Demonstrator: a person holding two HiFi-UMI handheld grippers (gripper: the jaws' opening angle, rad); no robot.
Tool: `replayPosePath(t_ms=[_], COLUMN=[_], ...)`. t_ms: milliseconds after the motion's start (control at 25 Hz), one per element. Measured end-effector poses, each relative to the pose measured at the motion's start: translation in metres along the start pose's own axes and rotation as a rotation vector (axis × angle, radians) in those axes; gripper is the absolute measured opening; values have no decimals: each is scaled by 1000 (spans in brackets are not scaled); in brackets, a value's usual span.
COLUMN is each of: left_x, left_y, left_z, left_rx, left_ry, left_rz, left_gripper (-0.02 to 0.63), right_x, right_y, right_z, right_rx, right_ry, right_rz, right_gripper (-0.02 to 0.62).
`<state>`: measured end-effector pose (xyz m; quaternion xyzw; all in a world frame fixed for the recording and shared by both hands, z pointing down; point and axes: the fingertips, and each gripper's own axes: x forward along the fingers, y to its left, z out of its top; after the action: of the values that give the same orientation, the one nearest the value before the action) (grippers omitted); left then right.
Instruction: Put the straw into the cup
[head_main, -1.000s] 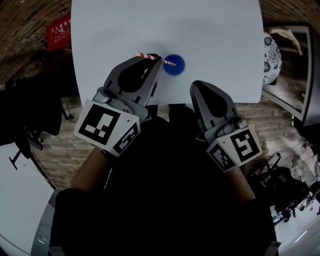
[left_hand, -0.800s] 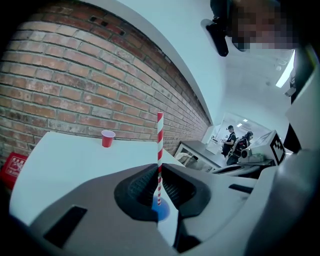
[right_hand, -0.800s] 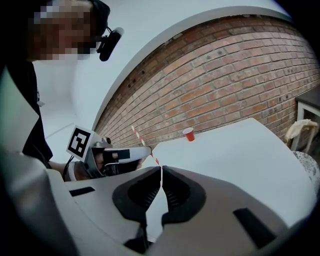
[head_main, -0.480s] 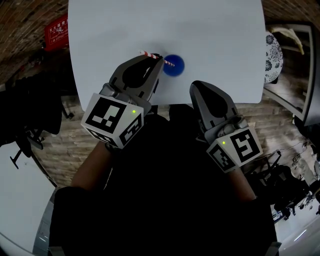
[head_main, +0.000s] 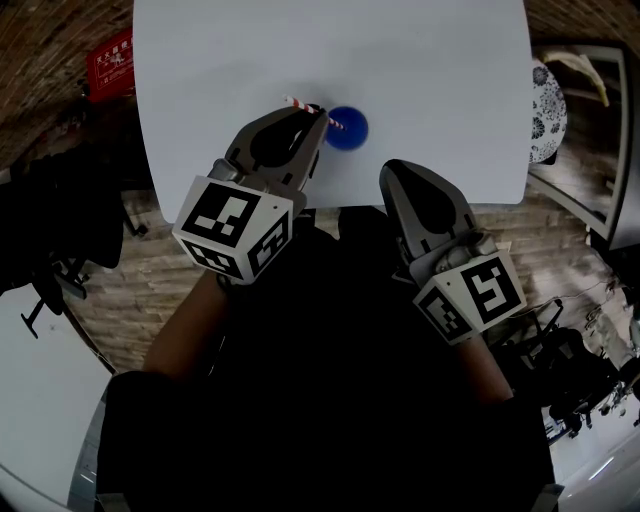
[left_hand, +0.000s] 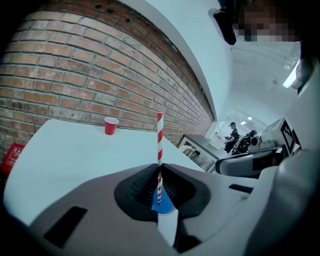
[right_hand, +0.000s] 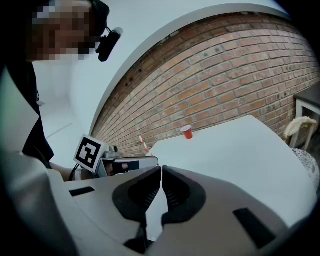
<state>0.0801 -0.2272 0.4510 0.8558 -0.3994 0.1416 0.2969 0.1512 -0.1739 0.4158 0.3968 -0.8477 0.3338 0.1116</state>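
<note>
Head view: left gripper (head_main: 315, 113) grips a striped straw (head_main: 338, 124) — its end seemingly over the blue cup (head_main: 351, 134) on the table (head_main: 430, 70). Left gripper view: jaws clamp the upright straw. Right gripper view: right gripper (right_hand: 161, 170) pinched together — empty.

The red-and-white striped straw (head_main: 337, 123), clamped in the left hand-held gripper (head_main: 318, 114), reaches the left edge of the blue cup (head_main: 351, 131), upper centre of the frame.

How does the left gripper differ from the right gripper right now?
The left gripper is shut on the straw; the right gripper is shut on nothing. The left gripper reaches beside the blue cup; the right gripper hangs back at the table edge. Both have jaws together.
</note>
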Motion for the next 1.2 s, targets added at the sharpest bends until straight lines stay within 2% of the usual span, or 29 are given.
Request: replayPosePath(t_ms=[1200], left_x=[19], left_y=[8], left_z=[-33], left_rx=[-48], left_ry=[63], left_rz=[23], left_gripper=[38], right_x=[-9], right_y=[-4], right_z=[3], right_rx=[-20], right_ry=[-5], right_rz=[-16], right_gripper=[32])
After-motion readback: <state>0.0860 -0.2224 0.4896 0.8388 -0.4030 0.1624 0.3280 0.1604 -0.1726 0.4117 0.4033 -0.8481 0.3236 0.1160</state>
